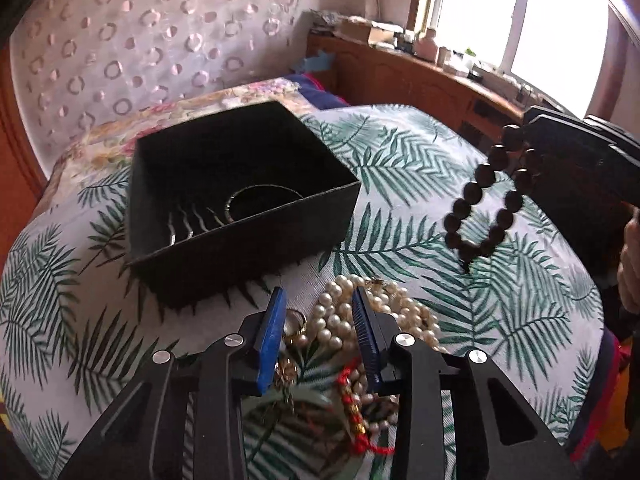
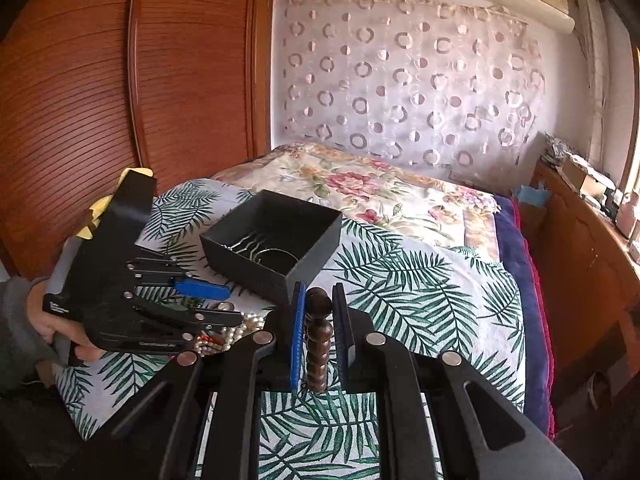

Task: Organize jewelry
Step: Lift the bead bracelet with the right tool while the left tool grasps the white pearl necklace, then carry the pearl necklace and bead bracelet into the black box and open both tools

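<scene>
Closest in, the right gripper (image 2: 319,300) is closed on a dark wooden bead bracelet (image 2: 319,340); from its own camera the beads stack edge-on between the two fingers, one round bead poking out past the tips. Seen from the left side, that bracelet (image 1: 486,204) hangs as a loop from the gripper, clear of the bed, its long axis running down and slightly towards the left.

The left gripper (image 1: 318,316) sits low over the pile of jewelry, its fingers parted and straddling a heap of pearl necklaces (image 1: 348,312); whether the pads are touching the pearls I cannot tell. A red cord strung with gold beads (image 1: 354,412) and some gold-coloured pieces lie just beneath it on the leaf-print bedspread (image 1: 440,208).

What the next move turns on, to my eye: the black open box (image 2: 276,236) lies ahead of the right gripper and a little to its left, near but not under it, so the bracelet would have to travel forward and leftward before it is over the opening. The left gripper is just beside the box's near wall and arguably nearer, but it holds nothing. Inside the box (image 1: 240,188) I can see wavy hairpins and a thin ring-shaped bangle on the floor.

There is small white lettering on the side of the left gripper's body in the right camera's view, too tiny to read. No other labels show.
</scene>
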